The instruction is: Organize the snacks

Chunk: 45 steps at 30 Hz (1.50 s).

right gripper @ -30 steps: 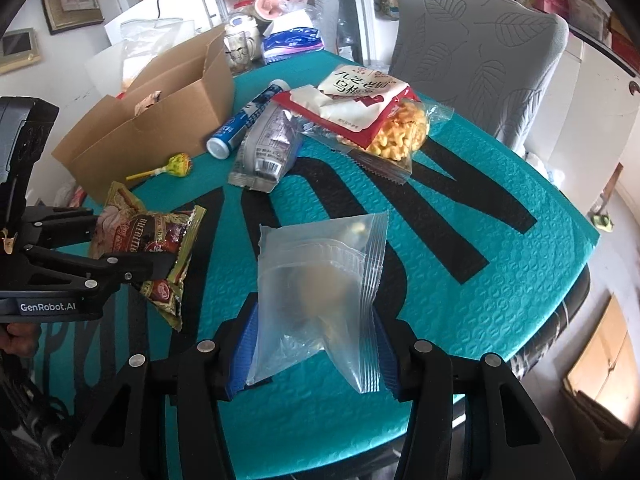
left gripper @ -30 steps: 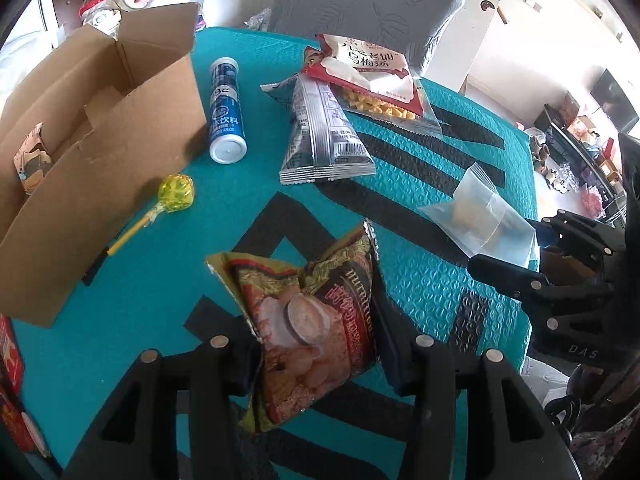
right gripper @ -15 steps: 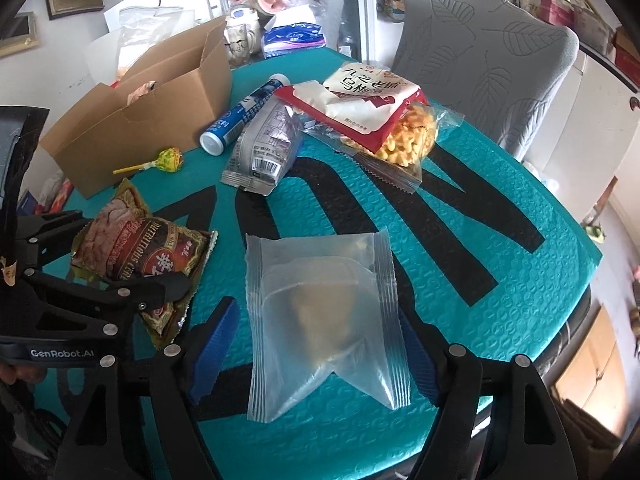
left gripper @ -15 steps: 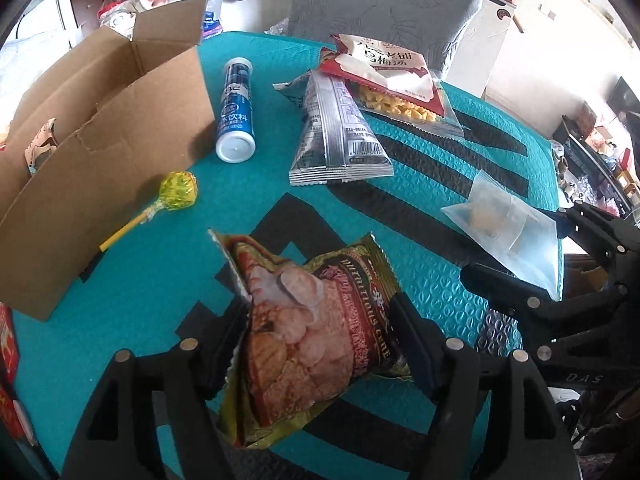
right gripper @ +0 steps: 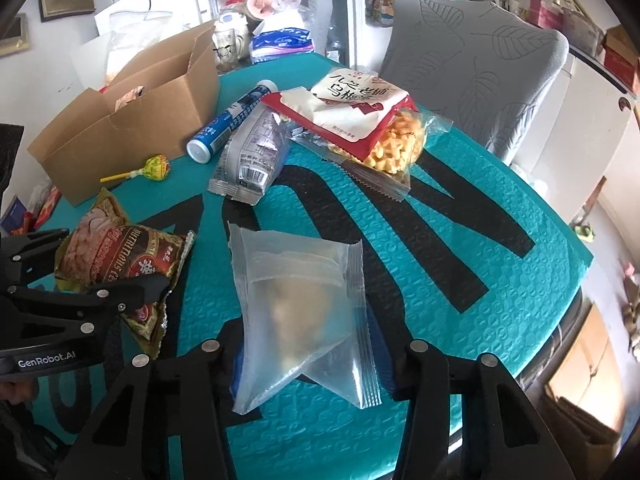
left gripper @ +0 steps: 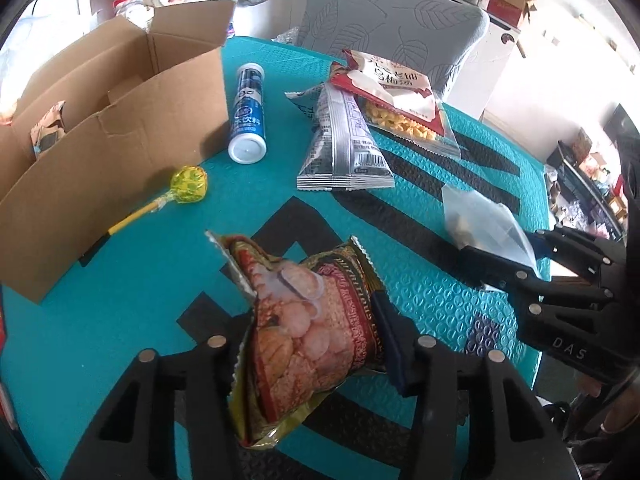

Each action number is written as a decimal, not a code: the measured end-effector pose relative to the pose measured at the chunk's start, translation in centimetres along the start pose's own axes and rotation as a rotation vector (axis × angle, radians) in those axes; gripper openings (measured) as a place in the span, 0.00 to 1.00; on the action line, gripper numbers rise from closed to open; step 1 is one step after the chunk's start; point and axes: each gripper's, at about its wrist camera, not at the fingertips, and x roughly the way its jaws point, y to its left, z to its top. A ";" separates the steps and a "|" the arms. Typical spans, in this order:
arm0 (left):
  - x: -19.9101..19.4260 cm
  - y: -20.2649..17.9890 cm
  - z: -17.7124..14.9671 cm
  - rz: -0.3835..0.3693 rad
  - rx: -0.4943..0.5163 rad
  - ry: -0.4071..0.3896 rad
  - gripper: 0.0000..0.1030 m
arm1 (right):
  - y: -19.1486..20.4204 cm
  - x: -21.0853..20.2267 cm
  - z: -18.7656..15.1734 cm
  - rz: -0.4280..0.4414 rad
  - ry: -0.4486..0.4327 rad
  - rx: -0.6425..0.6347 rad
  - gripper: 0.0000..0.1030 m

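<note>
Upper left, the cardboard box holds one snack; five lie loose. Both jaws have just been closing: left gripper on the brown packet, right gripper on the clear bag.

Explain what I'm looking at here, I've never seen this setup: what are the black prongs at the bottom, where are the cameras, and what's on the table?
There is no robot here. A person holds a two-finger gripper in each hand, and each gripper carries a fisheye camera that looks along its own fingers, so the black prongs are those fingers.

In the left wrist view, the left gripper has just been closing and now pinches a brown and gold snack packet. In the right wrist view, the right gripper has also just been closing and grips a clear plastic pouch.

Lying on the teal mat: an open cardboard box, a yellow lollipop, a blue and white tube, a silver packet and a red and white bag over a clear bag of yellow snacks.
</note>
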 end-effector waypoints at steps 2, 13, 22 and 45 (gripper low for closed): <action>-0.3 0.2 -0.2 -0.007 0.004 -0.002 0.46 | 0.5 -0.1 0.1 0.029 0.007 -0.013 0.38; -3.4 1.6 -0.7 0.012 -0.047 -0.053 0.45 | 3.7 -1.2 0.7 0.146 -0.013 -0.097 0.37; -7.1 3.6 -0.1 0.086 -0.108 -0.146 0.45 | 7.3 -1.8 2.3 0.231 -0.033 -0.175 0.37; -17.0 8.2 6.4 0.248 -0.158 -0.518 0.45 | 14.2 -7.6 13.9 0.372 -0.309 -0.401 0.38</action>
